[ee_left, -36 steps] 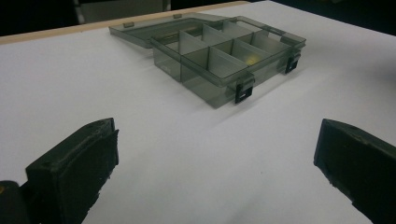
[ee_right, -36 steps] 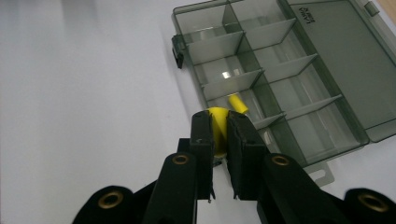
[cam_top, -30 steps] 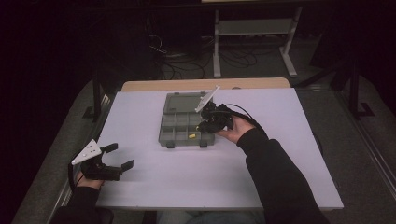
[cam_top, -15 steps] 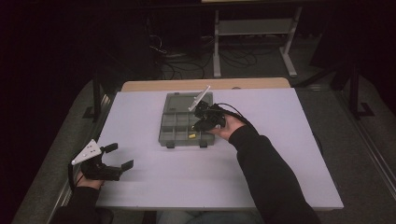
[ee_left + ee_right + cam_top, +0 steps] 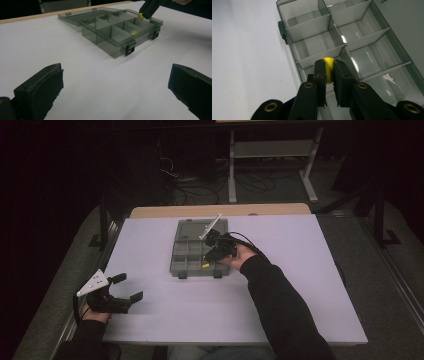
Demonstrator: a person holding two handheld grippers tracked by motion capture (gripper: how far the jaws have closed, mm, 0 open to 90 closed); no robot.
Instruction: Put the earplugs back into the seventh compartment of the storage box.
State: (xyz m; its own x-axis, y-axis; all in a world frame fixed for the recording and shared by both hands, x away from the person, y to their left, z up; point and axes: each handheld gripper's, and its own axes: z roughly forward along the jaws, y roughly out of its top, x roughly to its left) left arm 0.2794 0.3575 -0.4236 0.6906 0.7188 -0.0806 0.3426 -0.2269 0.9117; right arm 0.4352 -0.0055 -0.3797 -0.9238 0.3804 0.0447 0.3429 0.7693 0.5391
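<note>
The right hand-held gripper (image 5: 214, 254) is clamped on a small yellow ball (image 5: 328, 68) above the near right corner of the grey transparent compartment box (image 5: 187, 255), which lies lid-open at the table (image 5: 300, 285) centre. No legible writing is visible; a mark at the right gripper view's top right corner cannot be read. The left gripper view shows the box's black latches (image 5: 129, 50) and a second yellow item (image 5: 133, 32) inside one compartment. The left hand-held gripper (image 5: 127, 287), jaws wide apart, rests at the table's near left, well apart from the box.

Black long sleeves (image 5: 280, 305) cover both forearms. Each black gripper (image 5: 216, 251) carries brass-coloured screws (image 5: 308, 85), a trailing black cable (image 5: 250, 243) and a grey triangular plate (image 5: 93, 282).
</note>
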